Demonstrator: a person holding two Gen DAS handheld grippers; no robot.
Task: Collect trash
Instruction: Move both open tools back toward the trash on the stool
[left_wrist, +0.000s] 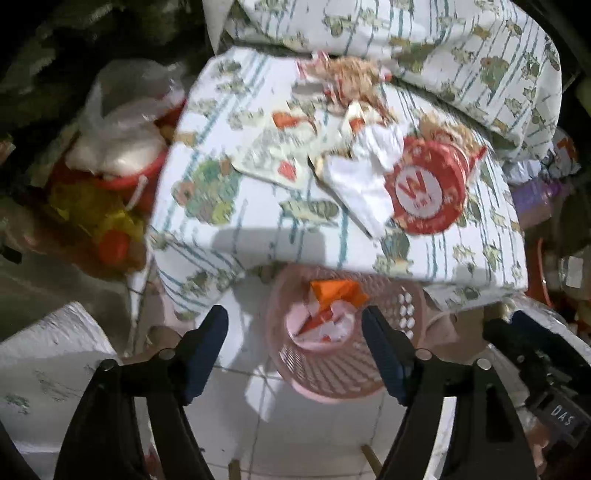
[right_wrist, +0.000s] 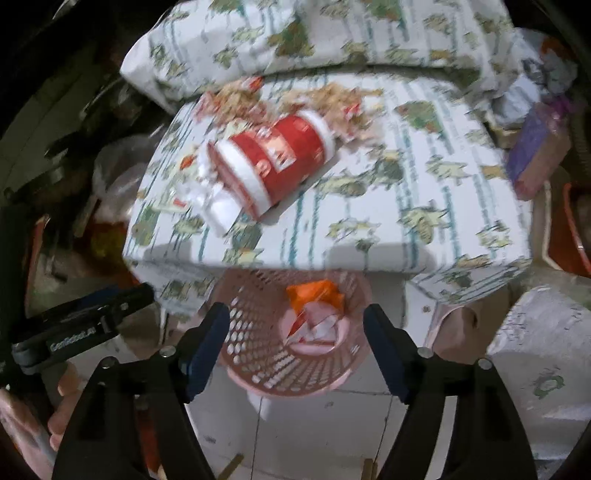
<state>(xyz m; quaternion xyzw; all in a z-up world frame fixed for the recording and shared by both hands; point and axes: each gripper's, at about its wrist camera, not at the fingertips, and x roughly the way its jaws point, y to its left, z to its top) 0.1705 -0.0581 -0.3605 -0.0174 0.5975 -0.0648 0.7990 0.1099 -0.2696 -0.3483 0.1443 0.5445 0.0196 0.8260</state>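
Both the left gripper (left_wrist: 295, 328) and right gripper (right_wrist: 295, 325) hang over the pink basket (right_wrist: 258, 373) with fingers spread and empty; orange and white wrappers (right_wrist: 314, 310) already lie inside. This looks like the moment after a drop. Next, reach for the red cup (right_wrist: 277, 166) and crumpled paper (left_wrist: 362, 177) on the patterned cushion (right_wrist: 424, 221).

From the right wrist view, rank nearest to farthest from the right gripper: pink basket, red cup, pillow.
Right gripper:
1. Pink basket, directly beneath the open jaws.
2. Red cup, lying on its side on the cushion, left of centre.
3. Pillow, at the back.
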